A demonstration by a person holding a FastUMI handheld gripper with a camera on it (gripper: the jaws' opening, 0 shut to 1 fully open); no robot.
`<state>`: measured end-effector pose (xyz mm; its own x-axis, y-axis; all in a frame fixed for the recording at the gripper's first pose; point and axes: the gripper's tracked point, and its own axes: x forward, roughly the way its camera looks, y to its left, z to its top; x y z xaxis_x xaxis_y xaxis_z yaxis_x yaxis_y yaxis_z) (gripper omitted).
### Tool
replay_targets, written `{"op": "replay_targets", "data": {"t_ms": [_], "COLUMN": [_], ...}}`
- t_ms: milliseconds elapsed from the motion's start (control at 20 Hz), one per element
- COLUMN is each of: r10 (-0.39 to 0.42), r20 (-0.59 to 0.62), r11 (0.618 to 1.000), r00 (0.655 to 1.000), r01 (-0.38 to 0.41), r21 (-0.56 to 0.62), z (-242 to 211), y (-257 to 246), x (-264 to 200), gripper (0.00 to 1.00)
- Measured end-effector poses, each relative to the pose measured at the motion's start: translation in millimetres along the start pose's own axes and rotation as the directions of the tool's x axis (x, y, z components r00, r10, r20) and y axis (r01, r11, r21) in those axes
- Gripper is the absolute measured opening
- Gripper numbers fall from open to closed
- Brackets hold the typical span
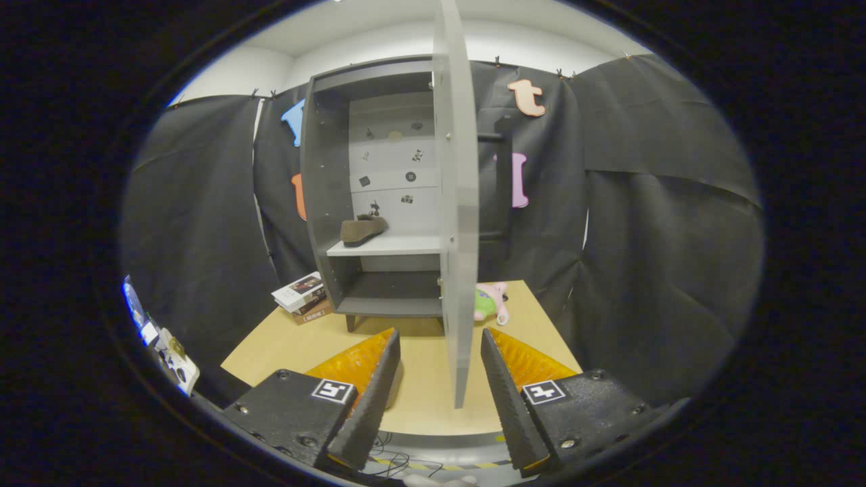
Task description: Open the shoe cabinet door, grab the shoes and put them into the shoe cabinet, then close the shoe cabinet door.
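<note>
Still, hand-held gripper (pixel 440 352) agape astride door (pixel 457 203)

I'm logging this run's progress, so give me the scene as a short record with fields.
cabinet: upright on the table, open
door: swung out edge-on, lower edge between the fingers
shoe: on the middle shelf
gripper: open, fingers either side of the door edge, not pressing
beside cabinet: books on one side, plush toy on the other
</note>
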<state>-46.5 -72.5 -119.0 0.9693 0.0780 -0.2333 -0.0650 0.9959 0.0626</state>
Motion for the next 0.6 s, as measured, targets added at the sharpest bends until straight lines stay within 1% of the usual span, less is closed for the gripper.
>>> {"op": "replay_targets", "data": {"t_ms": [100, 150, 200, 300, 500, 600], "r10": [-0.006, -0.006, -0.007, 0.012, 0.103, 0.113], "r20": [-0.033, -0.044, -0.058, -0.098, -0.205, -0.225], "r11": [1.000, 1.000, 1.000, 1.000, 0.995, 0.994], "r00": [0.999, 0.999, 0.998, 0.995, 0.973, 0.968], "r01": [0.006, 0.005, 0.006, -0.014, -0.104, -0.111], "r21": [-0.008, -0.018, -0.023, -0.022, 0.005, 0.022], "z": [-22.6, -35.1, -44.2, -69.6, -129.2, -146.4], "y": [22.4, 32.2, 41.1, 63.1, 116.2, 131.5], "x": [17.1, 25.4, 33.9, 55.3, 105.9, 140.3], "gripper": [0.79, 0.85, 0.88, 0.88, 0.89, 0.89]}}
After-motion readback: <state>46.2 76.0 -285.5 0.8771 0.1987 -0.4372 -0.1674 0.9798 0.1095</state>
